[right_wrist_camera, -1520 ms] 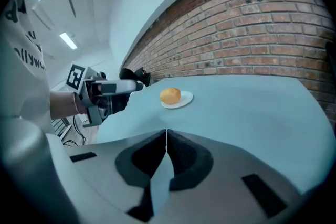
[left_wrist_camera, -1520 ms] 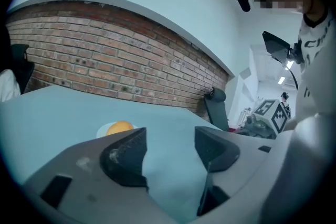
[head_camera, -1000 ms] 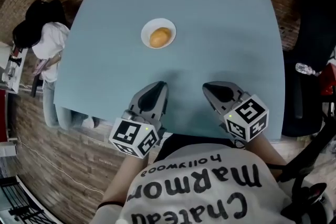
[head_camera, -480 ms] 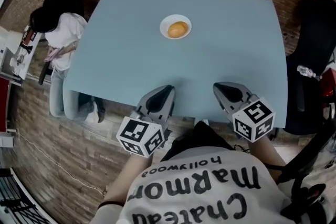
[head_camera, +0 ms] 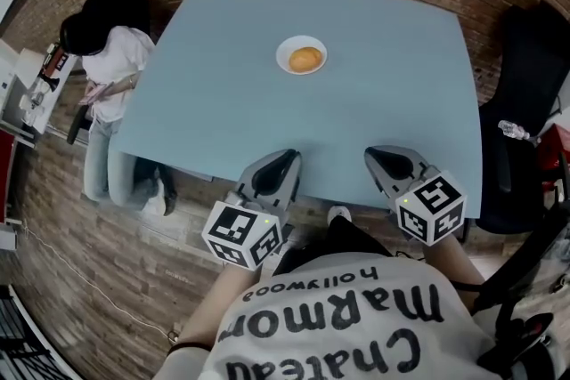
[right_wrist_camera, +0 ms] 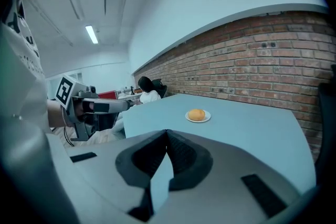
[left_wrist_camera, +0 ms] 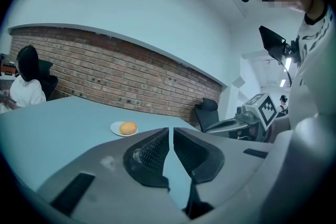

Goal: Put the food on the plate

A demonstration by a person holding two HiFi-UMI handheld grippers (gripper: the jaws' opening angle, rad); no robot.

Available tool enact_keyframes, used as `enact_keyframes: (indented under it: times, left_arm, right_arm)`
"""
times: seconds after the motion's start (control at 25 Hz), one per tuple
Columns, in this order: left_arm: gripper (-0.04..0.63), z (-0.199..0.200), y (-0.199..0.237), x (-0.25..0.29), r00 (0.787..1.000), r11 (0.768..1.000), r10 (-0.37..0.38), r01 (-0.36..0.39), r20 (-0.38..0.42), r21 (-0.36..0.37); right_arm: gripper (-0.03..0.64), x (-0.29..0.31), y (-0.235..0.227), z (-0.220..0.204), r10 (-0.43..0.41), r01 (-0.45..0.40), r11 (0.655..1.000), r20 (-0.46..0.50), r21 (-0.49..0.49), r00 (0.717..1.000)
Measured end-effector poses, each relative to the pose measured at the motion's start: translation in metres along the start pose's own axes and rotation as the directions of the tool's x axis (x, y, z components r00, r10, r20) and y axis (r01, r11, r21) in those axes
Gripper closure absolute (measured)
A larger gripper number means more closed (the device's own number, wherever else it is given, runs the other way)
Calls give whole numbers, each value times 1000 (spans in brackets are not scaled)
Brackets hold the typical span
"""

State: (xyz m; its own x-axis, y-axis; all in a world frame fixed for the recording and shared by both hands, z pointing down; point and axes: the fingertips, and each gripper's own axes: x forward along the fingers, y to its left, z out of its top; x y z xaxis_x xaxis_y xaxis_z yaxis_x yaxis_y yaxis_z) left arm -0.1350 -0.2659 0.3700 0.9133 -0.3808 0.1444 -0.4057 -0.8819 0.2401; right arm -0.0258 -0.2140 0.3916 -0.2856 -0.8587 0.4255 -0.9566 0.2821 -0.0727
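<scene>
Inspection from the remote station. The food (head_camera: 305, 59), a round golden bun, lay on the small white plate (head_camera: 285, 64), which sat toward the far side of the blue desk (head_camera: 383, 111), well apart from both tools. I saw no other food on the desk.

The left gripper (head_camera: 289, 158) hung at the near edge of the desk. In its own view the jaws were clenched, ribbed pads face to face, with nothing between them. The right gripper (head_camera: 375, 155) hung beside it at the same edge. Its jaws were likewise clenched tip to tip and empty. Both pointed roughly toward the plate, and neither touched the desk or the plate.

Finding: with the bun seated on the plate and both tools empty, I judged the placing step done and the task at or near its end. No grasp was in hand.

Next move, in my judgement: little was called for beyond keeping both tools clear of the plate so the bun was not knocked off. Had a further item been meant, the jaws would first need to be released and carried to it, but I saw none.

Noted also: a seated person (head_camera: 105, 58) at the desk's left corner and a black chair (head_camera: 527, 102) at its right, both clear of the work.
</scene>
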Motion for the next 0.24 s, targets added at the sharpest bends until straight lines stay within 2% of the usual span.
enact_keyframes:
  times: [0.24]
  left_arm:
    - [565,5,-1,-4,1000,1000,-1,1,6,8]
  right_arm:
    - [609,-4,1,7,19,-22,995,33,95,999]
